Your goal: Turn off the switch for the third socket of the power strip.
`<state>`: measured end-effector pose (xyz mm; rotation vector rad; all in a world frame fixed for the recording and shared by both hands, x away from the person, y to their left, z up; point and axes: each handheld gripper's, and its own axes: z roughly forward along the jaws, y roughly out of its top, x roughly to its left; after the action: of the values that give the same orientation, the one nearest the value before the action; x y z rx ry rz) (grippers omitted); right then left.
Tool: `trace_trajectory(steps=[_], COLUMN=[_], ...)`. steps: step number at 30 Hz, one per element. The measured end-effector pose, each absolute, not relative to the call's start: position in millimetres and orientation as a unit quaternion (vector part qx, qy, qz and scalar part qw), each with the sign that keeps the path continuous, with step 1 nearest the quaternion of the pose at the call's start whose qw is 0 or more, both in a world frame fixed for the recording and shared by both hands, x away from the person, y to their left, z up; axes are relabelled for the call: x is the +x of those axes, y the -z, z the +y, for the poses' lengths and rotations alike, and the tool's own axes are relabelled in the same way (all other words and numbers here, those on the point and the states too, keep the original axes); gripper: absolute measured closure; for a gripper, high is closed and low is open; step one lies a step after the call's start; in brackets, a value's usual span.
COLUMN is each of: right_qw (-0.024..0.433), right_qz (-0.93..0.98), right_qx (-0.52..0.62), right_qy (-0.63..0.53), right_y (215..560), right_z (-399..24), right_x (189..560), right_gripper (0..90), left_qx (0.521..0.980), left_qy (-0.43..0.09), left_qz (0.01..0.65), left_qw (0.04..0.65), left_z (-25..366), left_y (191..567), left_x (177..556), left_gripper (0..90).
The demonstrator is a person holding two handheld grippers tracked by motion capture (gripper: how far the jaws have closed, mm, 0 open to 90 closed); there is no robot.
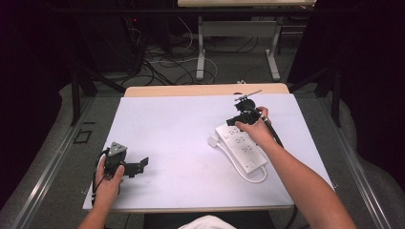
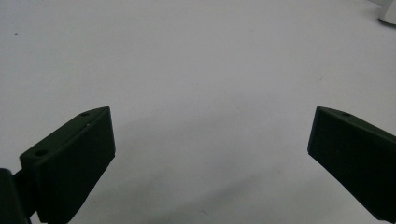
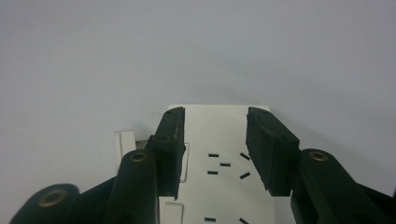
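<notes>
1. The white power strip (image 1: 240, 145) lay flat on the counter (image 1: 167, 138), right of centre in the high view, running from upper left to lower right. Its white cord (image 1: 253, 177) looped off the lower end.
2. The right tool (image 1: 240, 118) hung over the strip's upper end. In the right gripper view its jaws stood part open above the strip's top face (image 3: 224, 140), pads clear of the plastic, nothing held.
3. A small white tab or plug (image 1: 213, 141) sat against the strip's left edge; detail too small to tell.
4. The left tool (image 1: 136, 166) rested at the lower left of the counter, jaws spread wide and empty, well apart from the strip.
5. Handling judgement: rigid moulded shell, light to moderate weight, smooth and likely slippery under the pads. Not fragile, but long, so a grip at one end would let it swing.
6. Best hold, as judged: across the narrow width, pads on the two long side walls near the middle. The cord would drag and could tug it askew.
</notes>
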<state>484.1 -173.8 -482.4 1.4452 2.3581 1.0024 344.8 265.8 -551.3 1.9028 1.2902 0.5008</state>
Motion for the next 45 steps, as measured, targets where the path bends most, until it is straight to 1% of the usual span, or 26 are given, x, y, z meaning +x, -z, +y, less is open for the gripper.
trace_trajectory(steps=[10,16,26,28,29,30,33,37,44,45], right_qw=[0.114,0.139,0.162,0.178,0.178,0.188,0.191,0.208,0.217,0.225], right_qz=[0.79,0.792,0.796,0.79,0.79,0.784,0.779,0.773,0.767,0.769], right_qx=[0.482,0.46,0.439,0.44,0.44,0.439,0.442,0.442,0.434,0.43], right_qy=[-0.362,-0.378,-0.383,-0.387,-0.387,-0.396,-0.401,-0.406,-0.42,-0.417], right_y=[471.1,466.3,467.8,468.2,468.2,468.2,467.8,467.1,471.9,472.5], right_z=[-191.2,-196.8,-210.9,-218.7,-218.7,-224.0,-228.6,-235.8,-245.5,-246.9], right_x=[477.1,467.9,450.0,444.0,444.0,440.7,437.4,427.4,407.9,405.4], right_gripper=[52.7,48.7,46.1,43.7,43.7,43.4,43.3,42.4,40.1,38.7], left_qx=[0.743,0.743,0.743,0.747,0.747,0.746,0.745,0.744,0.747,0.747], left_qy=[-0.201,-0.201,-0.201,-0.197,-0.197,-0.197,-0.198,-0.201,-0.198,-0.197], left_qz=[0.508,0.507,0.508,0.507,0.507,0.507,0.508,0.507,0.508,0.507], left_qw=[0.388,0.388,0.387,0.383,0.383,0.383,0.385,0.386,0.382,0.382], left_z=[265.4,265.4,264.9,265.1,265.1,264.7,263.9,262.8,264.4,264.4], left_y=[552.0,552.0,552.2,551.6,551.6,551.5,551.7,552.1,551.6,551.5], left_x=[344.2,344.2,344.2,344.2,344.2,344.1,344.1,344.3,343.8,343.8], left_gripper=[0.7,0.6,0.7,0.6,0.7,0.6,0.7,0.7,0.7,0.7])
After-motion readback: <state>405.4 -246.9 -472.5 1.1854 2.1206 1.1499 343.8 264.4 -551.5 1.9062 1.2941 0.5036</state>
